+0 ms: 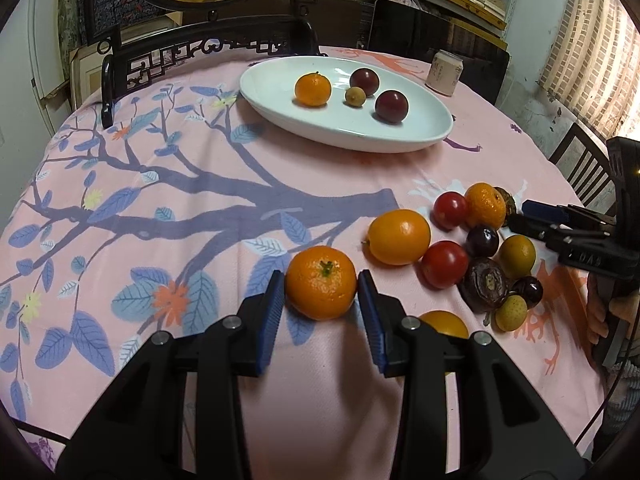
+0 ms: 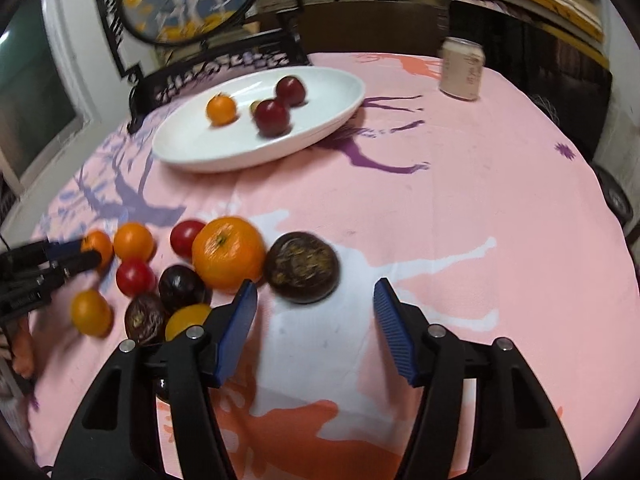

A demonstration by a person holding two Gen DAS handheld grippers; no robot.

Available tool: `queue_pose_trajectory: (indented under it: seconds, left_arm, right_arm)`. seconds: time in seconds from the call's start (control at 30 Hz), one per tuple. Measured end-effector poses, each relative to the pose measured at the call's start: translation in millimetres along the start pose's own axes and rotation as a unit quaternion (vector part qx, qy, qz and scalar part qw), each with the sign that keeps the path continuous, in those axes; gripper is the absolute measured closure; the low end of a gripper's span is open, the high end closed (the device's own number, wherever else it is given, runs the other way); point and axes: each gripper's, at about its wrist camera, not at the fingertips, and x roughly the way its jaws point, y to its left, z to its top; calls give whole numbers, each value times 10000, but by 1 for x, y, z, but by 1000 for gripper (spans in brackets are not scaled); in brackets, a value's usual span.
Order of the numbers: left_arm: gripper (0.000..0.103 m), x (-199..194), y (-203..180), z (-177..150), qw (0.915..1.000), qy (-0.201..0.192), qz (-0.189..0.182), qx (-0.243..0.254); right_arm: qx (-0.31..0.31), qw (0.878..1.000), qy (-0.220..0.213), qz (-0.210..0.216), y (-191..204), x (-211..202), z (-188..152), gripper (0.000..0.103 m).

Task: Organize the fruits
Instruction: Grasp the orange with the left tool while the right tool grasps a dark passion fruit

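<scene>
A white oval plate (image 1: 416,136) at the table's far side holds a mandarin (image 1: 313,89), two dark red plums and a small tan fruit. My left gripper (image 1: 322,284) has its blue pads on both sides of a mandarin (image 1: 322,282) on the cloth, touching or nearly touching it. To its right lies a pile of loose fruit: oranges, red tomatoes, dark plums, yellow-green fruits. My right gripper (image 2: 314,296) is open and empty just in front of a dark brown wrinkled fruit (image 2: 302,267), next to a large orange (image 2: 228,254). The plate also shows in the right wrist view (image 2: 340,120).
A pink floral cloth (image 1: 160,208) covers the round table. A pale can (image 1: 444,73) stands at the back right, also in the right wrist view (image 2: 462,68). A carved dark chair (image 1: 132,68) stands behind the plate. The right gripper shows at the left view's right edge (image 1: 560,228).
</scene>
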Motion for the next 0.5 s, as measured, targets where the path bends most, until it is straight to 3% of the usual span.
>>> queue_pose_trajectory:
  seconds: [0.13, 0.27, 0.33, 0.5]
  left_arm:
    - [64, 3, -2, -1, 9999, 48, 116, 71]
    - [64, 8, -6, -2, 9995, 91, 213, 193]
    - [64, 8, -7, -2, 9995, 80, 228, 217]
    - [65, 7, -5, -2, 9998, 39, 149, 142]
  right_arm:
    - [-144, 9997, -78, -159, 4, 7, 3, 50]
    - [-31, 10000, -24, -7, 1, 13, 8, 52]
    - [-9, 10000, -18, 58, 0, 14, 9, 59]
    - [-28, 10000, -6, 91, 1, 12, 7, 61]
